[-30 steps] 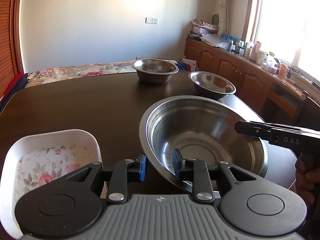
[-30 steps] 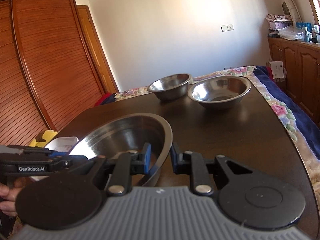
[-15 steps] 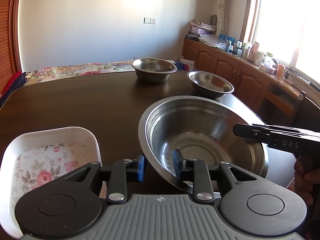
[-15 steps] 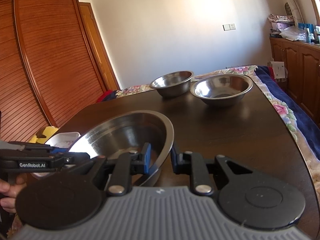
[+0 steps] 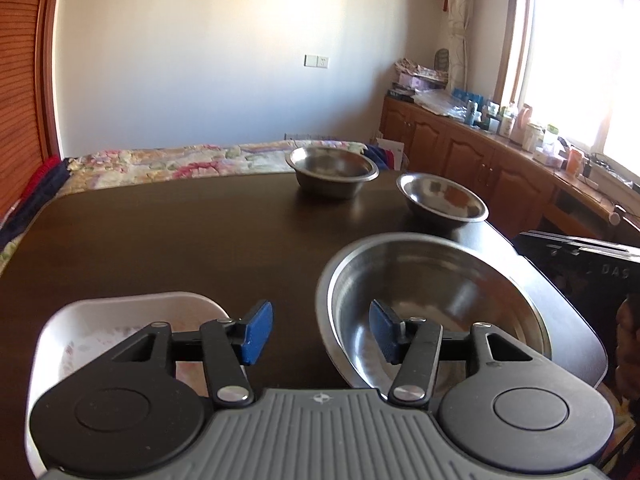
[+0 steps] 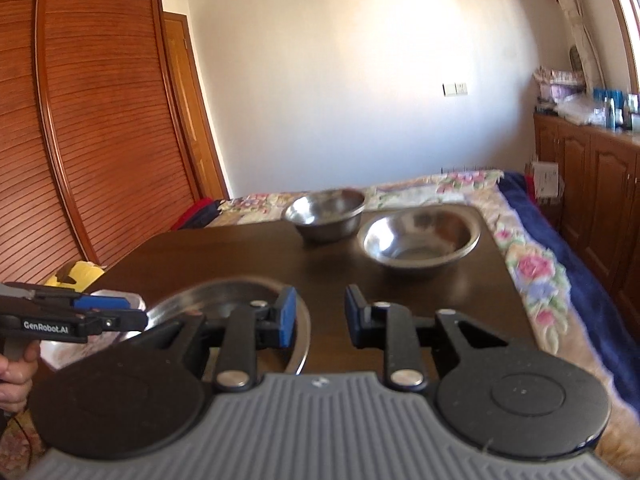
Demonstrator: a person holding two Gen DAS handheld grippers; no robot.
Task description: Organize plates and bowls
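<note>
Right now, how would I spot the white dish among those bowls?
Find the dark wooden table. At its near edge, beside the large steel bowl, sits the white dish. Unlike the round metal bowls, it is squarish with rounded corners and a flower pattern inside.

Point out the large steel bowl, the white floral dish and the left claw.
Large round stainless-steel bowl (image 5: 436,292): left wrist view, on its inner wall.
White rectangular dish with a floral print (image 5: 100,320): left wrist view, on its far inner wall.
Left claw (image 5: 321,330): left wrist view, midway between its blue-padded fingertips, open.
</note>
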